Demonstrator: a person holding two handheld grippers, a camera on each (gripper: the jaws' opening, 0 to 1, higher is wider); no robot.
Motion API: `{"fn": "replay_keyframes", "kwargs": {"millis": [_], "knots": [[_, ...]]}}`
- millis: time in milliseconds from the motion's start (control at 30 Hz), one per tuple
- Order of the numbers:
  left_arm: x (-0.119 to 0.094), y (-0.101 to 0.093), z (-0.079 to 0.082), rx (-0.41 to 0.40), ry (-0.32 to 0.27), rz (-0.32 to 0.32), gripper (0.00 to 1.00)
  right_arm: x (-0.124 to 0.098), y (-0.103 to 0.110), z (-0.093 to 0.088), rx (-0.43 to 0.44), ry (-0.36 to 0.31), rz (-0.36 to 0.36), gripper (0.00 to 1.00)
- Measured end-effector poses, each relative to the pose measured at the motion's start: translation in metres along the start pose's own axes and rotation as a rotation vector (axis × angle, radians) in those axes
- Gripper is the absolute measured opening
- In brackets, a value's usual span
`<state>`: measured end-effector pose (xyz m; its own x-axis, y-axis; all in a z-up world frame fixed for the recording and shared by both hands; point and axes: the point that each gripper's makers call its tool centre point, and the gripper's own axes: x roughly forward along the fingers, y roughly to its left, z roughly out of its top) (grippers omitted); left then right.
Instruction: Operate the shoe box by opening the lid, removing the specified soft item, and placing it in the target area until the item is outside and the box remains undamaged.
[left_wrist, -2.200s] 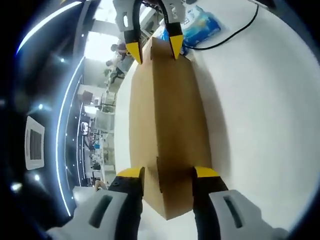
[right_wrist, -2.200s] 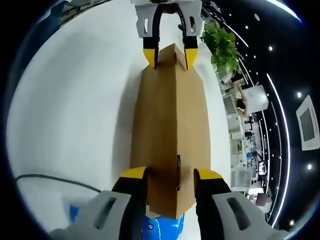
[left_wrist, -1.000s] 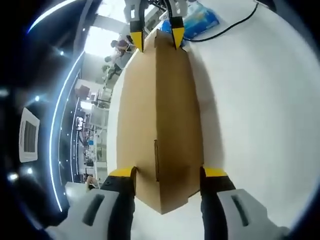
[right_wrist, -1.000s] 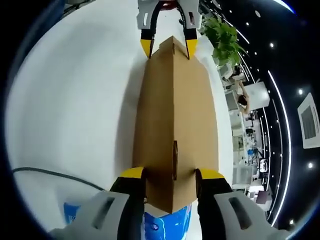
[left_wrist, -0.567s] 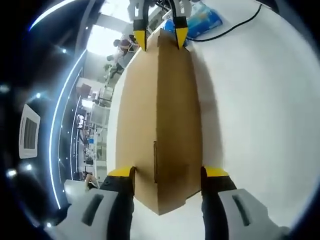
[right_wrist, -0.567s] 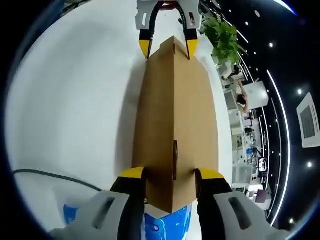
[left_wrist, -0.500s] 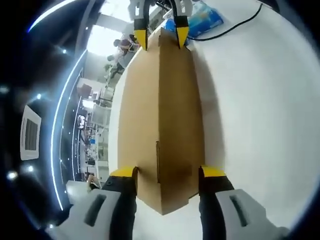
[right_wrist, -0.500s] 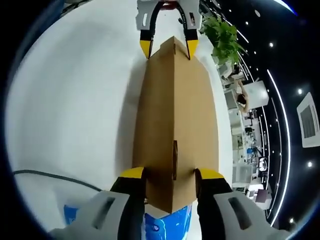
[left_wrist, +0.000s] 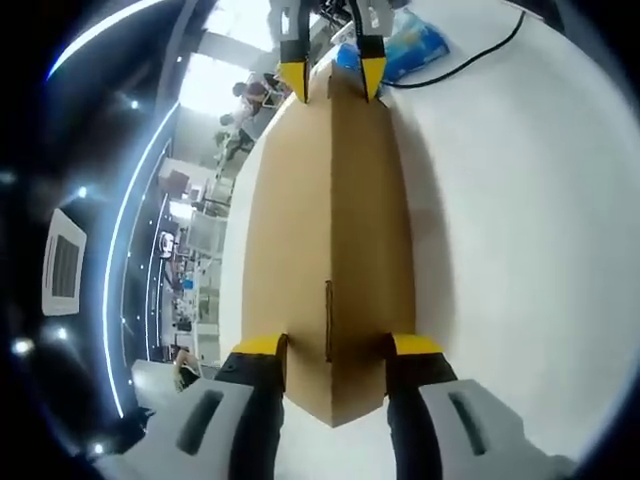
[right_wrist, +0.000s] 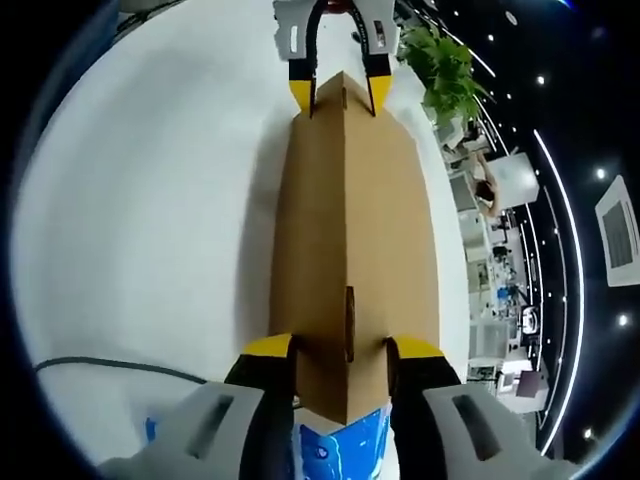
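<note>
A closed brown cardboard shoe box (left_wrist: 330, 210) stretches lengthwise between my two grippers over the white table (left_wrist: 520, 230). My left gripper (left_wrist: 338, 347) is shut on the near end of the box, one yellow-tipped jaw on each side. At the top of the left gripper view, my right gripper (left_wrist: 330, 78) clamps the far end. In the right gripper view the shoe box (right_wrist: 345, 200) runs away from my right gripper (right_wrist: 342, 350), which is shut on its near end, to the left gripper (right_wrist: 338, 88) at its far end. The box's inside is hidden.
A blue plastic packet (left_wrist: 412, 42) lies on the table past the box's far end, with a black cable (left_wrist: 470, 58) beside it. In the right gripper view the packet (right_wrist: 345, 445) sits under my jaws, the cable (right_wrist: 100, 365) runs left, and a green plant (right_wrist: 440, 65) stands beyond the table.
The left gripper's jaws have drawn slightly closer together on the box end. Both views have shifted a little; the box stays held at both ends.
</note>
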<state>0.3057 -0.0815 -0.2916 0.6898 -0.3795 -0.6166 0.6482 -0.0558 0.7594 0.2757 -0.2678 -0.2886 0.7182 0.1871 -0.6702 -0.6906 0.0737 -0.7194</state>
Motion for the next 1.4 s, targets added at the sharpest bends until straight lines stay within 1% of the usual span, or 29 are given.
{"fn": "replay_keyframes", "kwargs": {"millis": [100, 233, 300, 433, 700, 833, 1100, 1400], "knots": [[-0.002, -0.002, -0.002, -0.001, -0.013, -0.002, 0.39, -0.001, 0.002, 0.001, -0.002, 0.004, -0.001, 0.35], [-0.003, -0.003, -0.001, -0.007, -0.027, -0.009, 0.38, -0.002, 0.003, 0.002, -0.019, 0.025, -0.007, 0.35], [-0.003, -0.003, -0.001, -0.008, -0.034, -0.011, 0.38, -0.002, 0.003, 0.001, -0.006, 0.027, -0.011, 0.34], [-0.007, -0.004, -0.003, -0.003, -0.033, -0.013, 0.38, -0.005, 0.006, 0.005, 0.000, 0.028, -0.004, 0.34], [-0.016, -0.009, -0.010, 0.005, -0.058, -0.019, 0.38, -0.013, 0.015, 0.018, 0.018, 0.043, -0.005, 0.34], [-0.021, -0.013, -0.012, 0.008, -0.069, -0.022, 0.38, -0.015, 0.019, 0.022, 0.024, 0.055, -0.005, 0.34], [-0.027, -0.019, -0.010, 0.007, -0.084, -0.027, 0.38, -0.022, 0.026, 0.023, 0.033, 0.075, -0.005, 0.33], [-0.033, -0.028, 0.002, 0.005, -0.111, -0.029, 0.38, -0.034, 0.036, 0.016, 0.039, 0.085, -0.003, 0.34]]}}
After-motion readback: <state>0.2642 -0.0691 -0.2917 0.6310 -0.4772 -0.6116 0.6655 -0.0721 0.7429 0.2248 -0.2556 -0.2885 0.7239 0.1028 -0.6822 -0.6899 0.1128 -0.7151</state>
